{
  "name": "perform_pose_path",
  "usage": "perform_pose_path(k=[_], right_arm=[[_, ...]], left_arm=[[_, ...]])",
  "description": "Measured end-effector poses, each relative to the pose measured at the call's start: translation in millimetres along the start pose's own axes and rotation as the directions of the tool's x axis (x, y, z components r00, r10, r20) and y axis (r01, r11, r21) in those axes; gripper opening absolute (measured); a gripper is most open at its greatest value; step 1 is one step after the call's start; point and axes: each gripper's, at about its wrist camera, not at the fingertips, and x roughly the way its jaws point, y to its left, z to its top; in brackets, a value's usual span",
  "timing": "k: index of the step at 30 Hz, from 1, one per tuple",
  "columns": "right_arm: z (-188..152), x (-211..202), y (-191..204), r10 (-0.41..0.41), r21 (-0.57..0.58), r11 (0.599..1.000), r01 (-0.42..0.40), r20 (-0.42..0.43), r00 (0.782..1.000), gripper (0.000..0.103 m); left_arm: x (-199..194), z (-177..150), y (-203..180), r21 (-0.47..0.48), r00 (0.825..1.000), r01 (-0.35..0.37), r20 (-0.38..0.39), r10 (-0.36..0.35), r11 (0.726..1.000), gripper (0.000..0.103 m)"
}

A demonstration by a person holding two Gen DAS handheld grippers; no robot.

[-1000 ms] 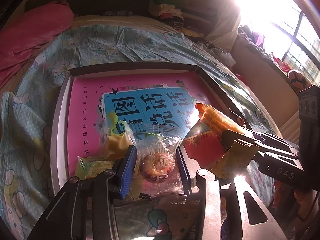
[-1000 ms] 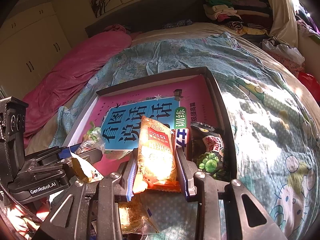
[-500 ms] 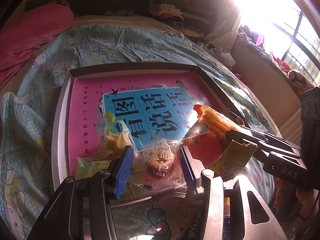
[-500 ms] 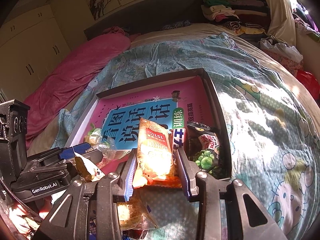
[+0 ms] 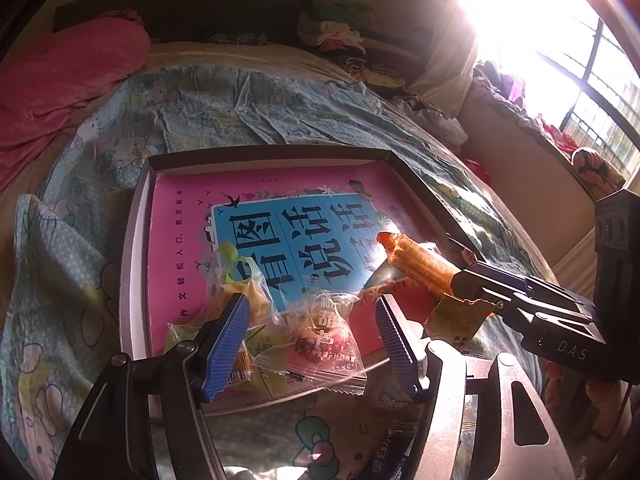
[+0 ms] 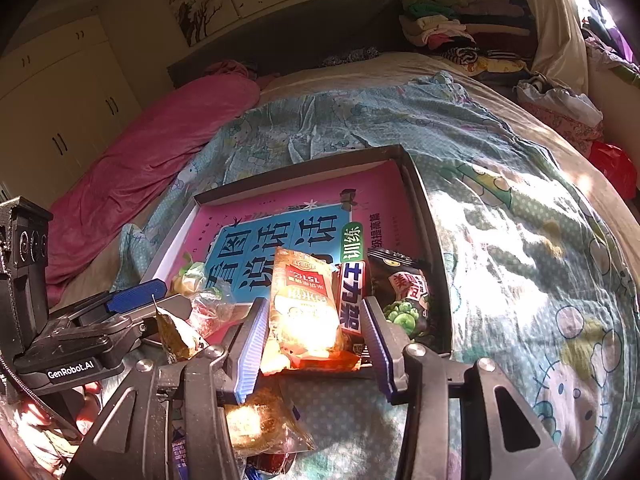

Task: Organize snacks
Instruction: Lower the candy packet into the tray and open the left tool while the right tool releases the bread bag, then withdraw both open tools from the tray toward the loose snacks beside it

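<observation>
Tray (image 5: 132, 264): several snacks already inside, near edge.
Left tool (image 5: 312, 344): wide, astride pastry (image 5: 320, 340).
Right tool (image 6: 316, 336): wide, around packet (image 6: 304, 312).
Left: loose snacks on bed.

book (image 5: 256, 216) pink, blue panel | bedsheet (image 6: 520, 208) teal, cartoon print | blanket (image 6: 160, 148) pink

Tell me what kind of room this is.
Most likely a bedroom. A bed with a cartoon-print quilt fills both views, a pink blanket lies along it by the dark headboard, and white wardrobe doors stand beside it.
</observation>
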Motion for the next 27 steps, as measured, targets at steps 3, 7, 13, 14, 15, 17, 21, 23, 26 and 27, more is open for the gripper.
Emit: perform_pose_path(k=[3,7,13,14,15,17,21,23,26,27], right_arm=[[-1,-1,2,-0.008,-0.011,1.0,0.008,0.002,1.0,0.047],[-2,-5,2,-0.015,-0.017,1.0,0.015,0.008,1.0,0.048],[-4,-9,0,-0.045,-0.028,0.999,0.046,0.01,0.999,0.052],[-4,-9,-1,-0.051,-0.029,0.998,0.051,0.011,0.999,0.052],[-3,-9,-1,-0.056,-0.031,0.998,0.057,0.013,0.998,0.052],[-3,-9,-1,-0.067,-0.037,0.997,0.068,0.021,0.998,0.052],[0,-6,0,-0.084,-0.046,0.995,0.085,0.027,0.996,0.052],[1,-5,-1,-0.09,-0.045,0.995,0.091,0.028,0.996,0.054],[3,-4,-1,-0.108,-0.051,0.993,0.11,0.041,0.993,0.055],[5,-4,-1,-0.113,-0.051,0.992,0.115,0.045,0.993,0.055]], left_arm=[[-3,0,0,0.001,1.0,-0.002,0.005,0.002,1.0,0.072],[-7,-1,1,-0.002,1.0,-0.006,0.013,0.006,1.0,0.076],[-10,-4,5,0.003,0.999,-0.037,0.009,0.037,0.999,0.076],[-9,-5,5,0.008,0.999,-0.05,0.005,0.05,0.999,0.076],[-8,-5,6,0.013,0.998,-0.063,0.0,0.063,0.998,0.076],[-4,-7,6,0.024,0.997,-0.08,-0.015,0.08,0.997,0.076],[2,-9,9,0.025,0.995,-0.098,-0.028,0.098,0.995,0.076],[3,-8,10,0.022,0.994,-0.107,-0.024,0.108,0.994,0.076],[5,-7,11,0.023,0.991,-0.135,-0.015,0.135,0.991,0.076],[6,-7,12,0.021,0.989,-0.145,-0.013,0.145,0.989,0.076]])
